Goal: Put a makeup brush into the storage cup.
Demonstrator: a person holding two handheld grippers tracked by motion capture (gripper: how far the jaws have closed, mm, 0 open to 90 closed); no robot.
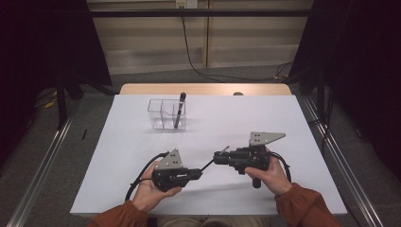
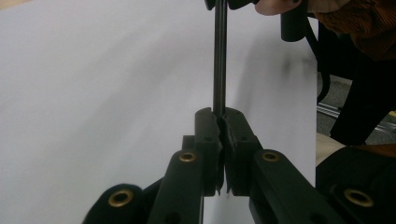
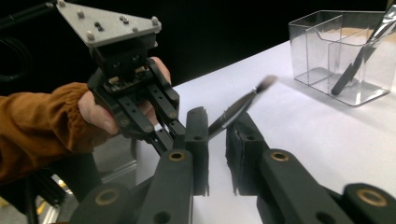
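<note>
A lab or recording room set up for filming: beyond the two hand-held grippers, black curtains (image 1: pixel 45 42) hang on both sides, a metal frame (image 1: pixel 198 13) runs across the far side with a cable (image 1: pixel 191 54) trailing down to a grey carpet (image 1: pixel 198 75), and under them a plain white sheet (image 1: pixel 236 118) covers a wooden table (image 1: pixel 203 89)

I look down on a white table (image 1: pixel 293 118) with a wooden edge (image 1: pixel 205 89) at its far side, top centre of the frame. Grey floor (image 1: pixel 61 156) surrounds it, with metal rails (image 1: pixel 40 175) running along the left and right. Black curtains (image 1: pixel 42 42) hang in both upper corners. A pale wall (image 1: pixel 246 33) fills the top centre, and a black cable (image 1: pixel 189 52) trails down it.
</note>
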